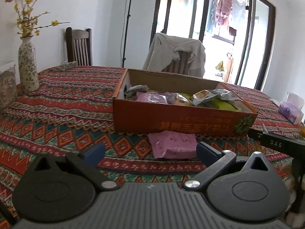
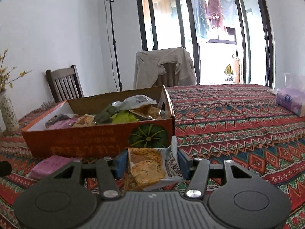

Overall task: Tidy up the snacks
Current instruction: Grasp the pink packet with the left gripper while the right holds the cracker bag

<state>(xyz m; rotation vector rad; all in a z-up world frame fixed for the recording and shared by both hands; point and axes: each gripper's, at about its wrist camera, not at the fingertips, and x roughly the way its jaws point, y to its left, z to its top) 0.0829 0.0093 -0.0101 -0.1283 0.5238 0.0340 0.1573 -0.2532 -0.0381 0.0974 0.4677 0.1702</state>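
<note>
An orange cardboard box (image 1: 171, 118) (image 2: 85, 139) sits on the patterned tablecloth, holding several snack packets. A purple snack packet (image 1: 172, 145) (image 2: 49, 165) lies on the cloth just in front of the box. My left gripper (image 1: 150, 151) is open, its blue pads wide apart, with the purple packet lying a little ahead and toward its right pad. My right gripper (image 2: 152, 162) is shut on a clear cracker packet (image 2: 150, 167) with biscuits inside, held just in front of the box's near right corner. A part of the right tool shows at the right edge of the left wrist view.
A floral vase (image 1: 28, 66) with yellow twigs stands at the table's far left. A purple tissue pack (image 1: 290, 110) (image 2: 291, 101) lies at the right. Two chairs (image 2: 64, 85) stand behind the table, one draped with a beige garment (image 2: 164, 66). Patterned cloth stretches right of the box.
</note>
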